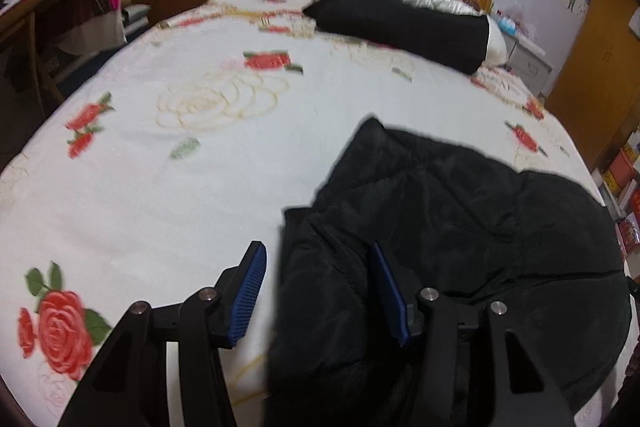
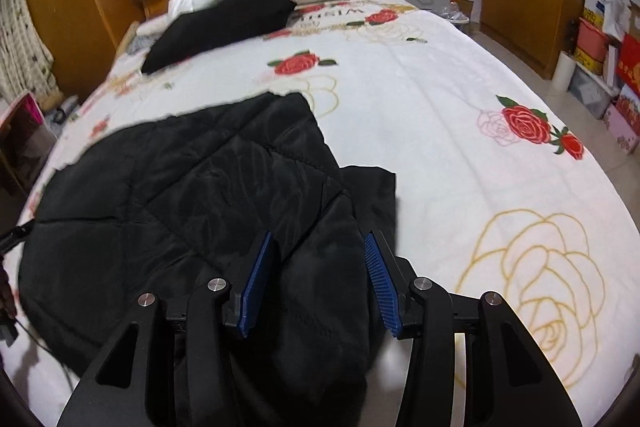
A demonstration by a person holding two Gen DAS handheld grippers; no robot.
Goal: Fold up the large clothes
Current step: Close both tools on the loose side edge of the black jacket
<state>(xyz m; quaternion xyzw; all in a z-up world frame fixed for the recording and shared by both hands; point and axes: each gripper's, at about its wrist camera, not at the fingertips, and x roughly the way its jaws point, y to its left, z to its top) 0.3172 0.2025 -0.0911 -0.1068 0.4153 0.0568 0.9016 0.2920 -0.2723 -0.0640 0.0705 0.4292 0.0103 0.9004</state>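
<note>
The black jacket (image 2: pixel 192 195) lies bunched on the near part of the bed (image 2: pixel 460 163). Each tool straddles a thick fold of it: left gripper (image 1: pixel 318 291) and right gripper (image 2: pixel 320 283) stand half spread, and whether the pads actually press the fabric cannot be told. Risk: the slick, puffy cloth may slip from a loose grip, or a lift may drag hidden layers. Open sheet lies ahead; the black pillow (image 2: pixel 224 23) sits well apart.

Black quilted jacket (image 2: pixel 192 195) — bunched on bed
</note>
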